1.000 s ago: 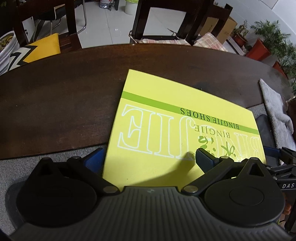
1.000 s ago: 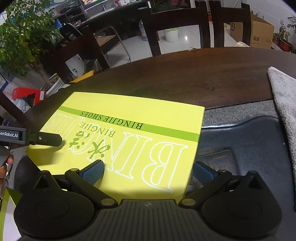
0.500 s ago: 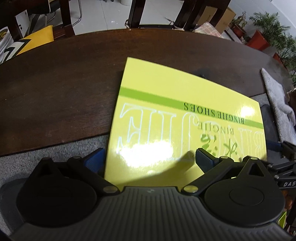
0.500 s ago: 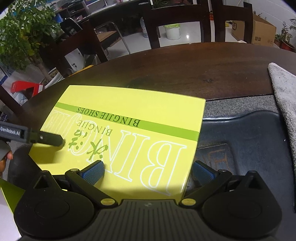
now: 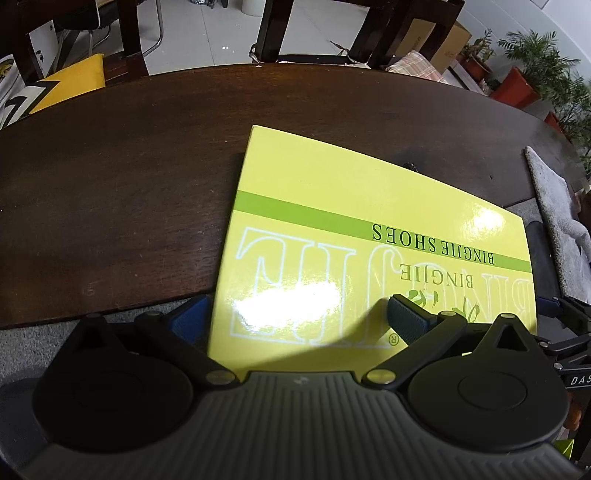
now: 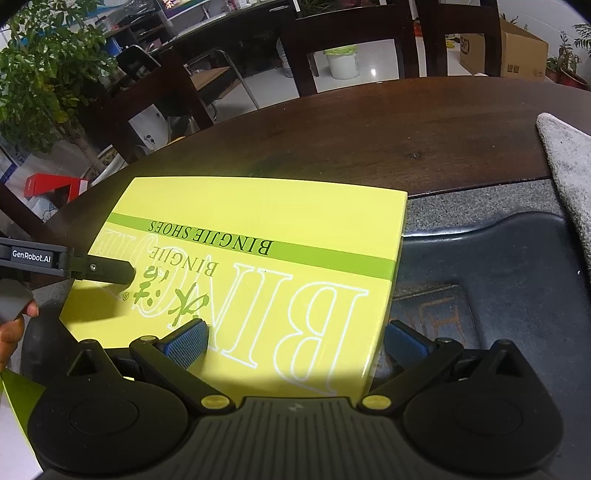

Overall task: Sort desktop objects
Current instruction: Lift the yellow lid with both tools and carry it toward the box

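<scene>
here the lid (image 5: pixel 369 236), likely light, stiff, glossy cardboard, lies flat between both sets of spread fingers: left fingers (image 5: pixel 299 321) straddle its left edge, right fingers (image 6: pixel 295 341) its right. best held by those edges. only the right view shows a dark tray (image 6: pixel 498 280) beyond the right finger.

Beyond the tongs, dark chairs (image 5: pixel 373 33) stand behind the brown table (image 5: pixel 110 206). Potted plants (image 5: pixel 535 77) sit far right, a cardboard box (image 6: pixel 517 48) and a white bin (image 6: pixel 343 62) further back.
</scene>
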### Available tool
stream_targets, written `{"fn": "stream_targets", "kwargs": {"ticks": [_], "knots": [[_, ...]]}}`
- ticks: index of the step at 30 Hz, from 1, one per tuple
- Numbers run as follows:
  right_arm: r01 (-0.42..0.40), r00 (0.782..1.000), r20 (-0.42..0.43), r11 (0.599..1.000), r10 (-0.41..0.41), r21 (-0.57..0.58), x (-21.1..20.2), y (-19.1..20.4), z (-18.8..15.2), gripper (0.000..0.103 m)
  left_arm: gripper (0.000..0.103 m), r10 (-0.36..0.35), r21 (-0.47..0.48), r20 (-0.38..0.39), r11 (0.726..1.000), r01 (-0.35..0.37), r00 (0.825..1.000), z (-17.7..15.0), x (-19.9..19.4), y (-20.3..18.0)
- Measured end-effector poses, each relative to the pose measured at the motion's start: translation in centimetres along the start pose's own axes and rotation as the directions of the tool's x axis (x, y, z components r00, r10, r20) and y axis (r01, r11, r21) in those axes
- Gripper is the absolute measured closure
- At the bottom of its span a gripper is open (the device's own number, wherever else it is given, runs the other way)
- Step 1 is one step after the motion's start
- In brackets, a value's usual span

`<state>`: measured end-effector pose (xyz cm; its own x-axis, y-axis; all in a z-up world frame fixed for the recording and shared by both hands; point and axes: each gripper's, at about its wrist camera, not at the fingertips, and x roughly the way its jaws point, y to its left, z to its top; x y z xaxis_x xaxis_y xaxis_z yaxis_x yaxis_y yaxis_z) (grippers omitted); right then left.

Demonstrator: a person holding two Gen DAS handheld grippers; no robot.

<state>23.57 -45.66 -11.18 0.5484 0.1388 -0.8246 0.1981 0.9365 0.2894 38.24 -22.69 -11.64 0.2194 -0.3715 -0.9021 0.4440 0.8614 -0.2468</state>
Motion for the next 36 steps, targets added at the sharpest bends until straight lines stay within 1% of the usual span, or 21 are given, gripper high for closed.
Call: {"fn": "stream_targets", "kwargs": {"ticks": [1, 4, 7, 12, 22, 24, 29, 36], "knots": [[0.000, 1.000, 0.002, 1.000, 0.000, -0.001, -0.4, 0.6, -0.6, 0.000, 0.001, 0.000, 0.000, 0.001, 1.000, 0.000, 1.000, 0.0, 0.0, 0.0], [0.010, 1.000, 0.003, 1.000, -0.010, -0.009, -0.4, 0.9, -0.6, 0.000, 0.001, 0.004, 0.002, 0.002, 1.000, -0.004, 1.000, -0.3, -0.3, -0.1], [0.014, 1.000, 0.004, 1.000, -0.013, -0.017, -0.5, 1.2, -0.7, 0.000, 0.001, 0.006, 0.010, 0.009, 1.000, -0.006, 1.000, -1.1, -1.9, 0.8], [0.019, 1.000, 0.016, 1.000, -0.018, -0.024, -1.2, 1.7, -0.9, 0.000, 0.001, -0.002, 0.015, 0.039, 1.000, 0.001, 0.999, -0.9, -3.6, 0.6], [0.028, 0.998, 0.057, 0.998, -0.024, -0.061, -3.9, 3.3, -0.8, 0.000, 0.001, 0.000, 0.004, 0.071, 1.000, 0.000, 0.997, -0.9, -6.5, 0.5], [0.026, 0.998, 0.067, 0.998, -0.022, -0.064, -4.3, 3.4, -0.1, 0.000, 0.001, -0.002, -0.003, 0.077, 1.000, 0.003, 0.997, -1.1, -7.2, 0.5], [0.022, 0.995, 0.098, 0.998, -0.015, -0.066, -6.1, 3.8, 0.4, 0.000, 0.001, -0.010, -0.010, 0.102, 1.000, 0.011, 0.995, -1.2, -9.2, 0.2], [0.023, 0.991, 0.135, 0.997, -0.012, -0.080, -8.5, 4.6, 0.2, 0.000, 0.001, -0.016, -0.013, 0.127, 1.000, 0.018, 0.992, -2.1, -11.7, -0.2]]}}
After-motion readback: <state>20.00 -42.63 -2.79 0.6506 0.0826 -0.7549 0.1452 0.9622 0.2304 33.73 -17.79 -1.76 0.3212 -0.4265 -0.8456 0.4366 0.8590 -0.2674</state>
